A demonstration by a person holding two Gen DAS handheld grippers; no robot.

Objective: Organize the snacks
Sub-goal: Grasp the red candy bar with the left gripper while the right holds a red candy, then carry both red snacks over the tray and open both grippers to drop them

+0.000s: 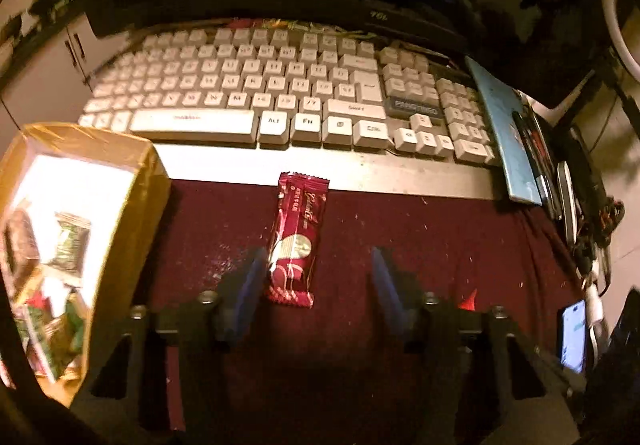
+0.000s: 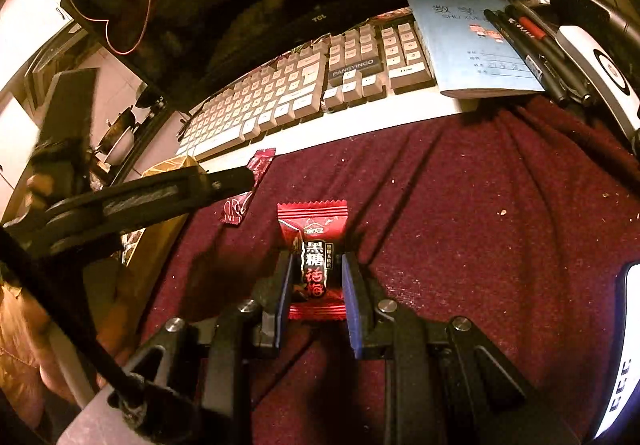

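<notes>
— Maroon cloth covers the desk in the left wrist view, and a long dark-red snack bar lies on it, pointing at the keyboard. Why is the left gripper set like that?

— Its jaws straddle the near end of the bar, so it looks lined up for a lengthwise pinch. The fingers are unclenched: one blue pad is right beside the wrapper's edge, the other well apart. Nothing is grasped.

— And the cardboard box on the left?

— Open-topped, with several wrappers already inside. I'd judge it's the collecting place, which is why it sits just beside the work area.

— Now the right wrist view.

— There the right gripper is clamped on a red candy packet. Both pads press the wrapper's sides, and the packet stands between them with its print facing the camera, crimped top end forward.

— Is it lifted?

— I can't tell; it may rest on the cloth. The other gripper's dark arm crosses on the left, with the snack bar partly hidden behind it.

— And the blue notebook with pens on top?

— Off to the back right, clear of the snacks. The packet probably goes to the box next, past that other arm.
</notes>
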